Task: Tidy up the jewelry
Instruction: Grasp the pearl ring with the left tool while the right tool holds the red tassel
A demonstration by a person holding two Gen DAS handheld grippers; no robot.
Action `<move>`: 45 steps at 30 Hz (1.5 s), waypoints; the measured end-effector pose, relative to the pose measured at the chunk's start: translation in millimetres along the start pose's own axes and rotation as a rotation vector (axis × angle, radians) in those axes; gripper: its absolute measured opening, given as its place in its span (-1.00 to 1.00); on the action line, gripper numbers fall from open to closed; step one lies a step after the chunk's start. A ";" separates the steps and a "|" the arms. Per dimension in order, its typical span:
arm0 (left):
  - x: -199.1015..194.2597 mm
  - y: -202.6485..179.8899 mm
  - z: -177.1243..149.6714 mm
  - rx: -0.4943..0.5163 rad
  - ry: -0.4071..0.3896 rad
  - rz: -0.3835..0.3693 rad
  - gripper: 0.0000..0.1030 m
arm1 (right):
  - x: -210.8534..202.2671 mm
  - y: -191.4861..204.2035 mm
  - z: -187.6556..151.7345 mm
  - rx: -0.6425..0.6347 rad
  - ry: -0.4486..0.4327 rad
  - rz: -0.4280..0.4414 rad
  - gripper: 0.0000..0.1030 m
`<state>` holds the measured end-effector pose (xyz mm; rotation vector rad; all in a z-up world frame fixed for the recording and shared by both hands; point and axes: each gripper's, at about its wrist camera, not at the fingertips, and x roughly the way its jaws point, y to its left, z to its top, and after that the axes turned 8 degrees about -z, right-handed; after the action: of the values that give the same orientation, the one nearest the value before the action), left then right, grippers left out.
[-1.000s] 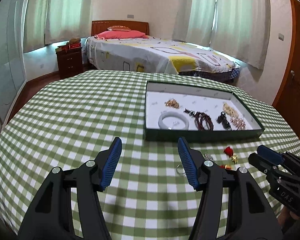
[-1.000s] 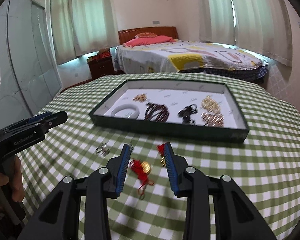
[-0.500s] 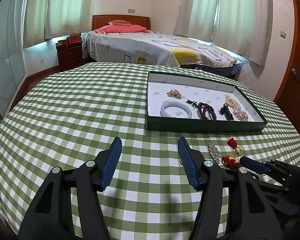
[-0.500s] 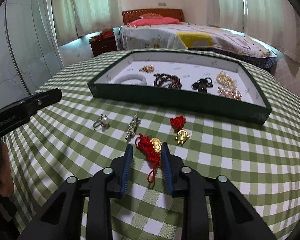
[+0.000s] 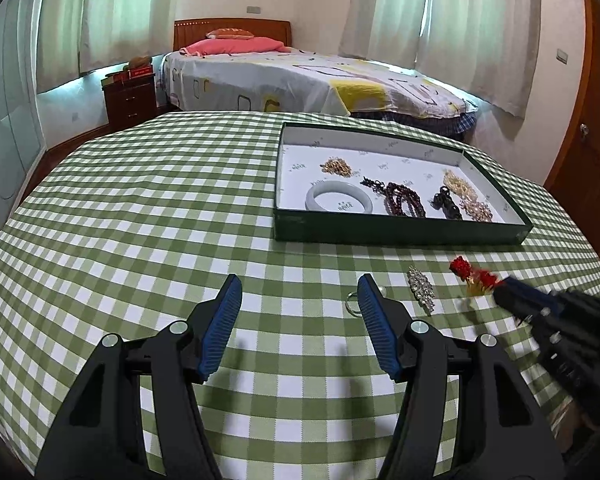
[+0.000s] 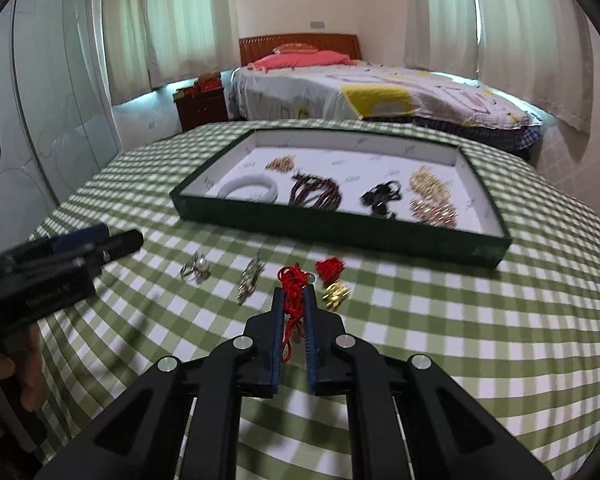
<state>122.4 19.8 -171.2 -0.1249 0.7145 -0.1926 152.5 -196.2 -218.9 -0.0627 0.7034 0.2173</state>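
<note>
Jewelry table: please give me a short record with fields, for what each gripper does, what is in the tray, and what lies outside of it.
right gripper: shut on red cord charm
left gripper: open, holding nothing
tray: dark green, white inside, on the checked tablecloth
in tray: white bangle, dark bead bracelet, black piece, gold pieces
outside tray: pearl ring, crystal brooch, red knot with gold charm

My left gripper (image 5: 298,292) sits low in the frame's centre, fingers spread wide and holding nothing. My right gripper (image 6: 292,300), lower centre, is pinched nearly closed on a red cord (image 6: 291,294).
</note>
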 end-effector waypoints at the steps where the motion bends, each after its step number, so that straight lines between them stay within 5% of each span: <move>1: 1.6 -1.9 -0.4 0.003 0.005 -0.003 0.14 | -2.9 -3.5 1.4 0.008 -0.009 -0.005 -0.81; 16: 30.2 -38.0 0.0 0.077 0.069 -0.052 0.12 | -15.6 -49.7 -0.2 0.094 -0.038 -0.079 -0.81; 32: 54.7 -37.8 -4.6 0.070 0.158 -0.077 -0.45 | -2.9 -62.5 -7.2 0.140 -0.002 -0.070 -0.81; 45: 50.9 -31.4 -3.9 0.052 0.143 -0.099 -0.46 | 1.5 -59.2 -9.1 0.132 0.011 -0.069 -0.81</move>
<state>153.3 -22.1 -201.0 -0.0969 0.8457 -0.3167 160.8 -254.9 -227.8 0.0379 0.7235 0.1045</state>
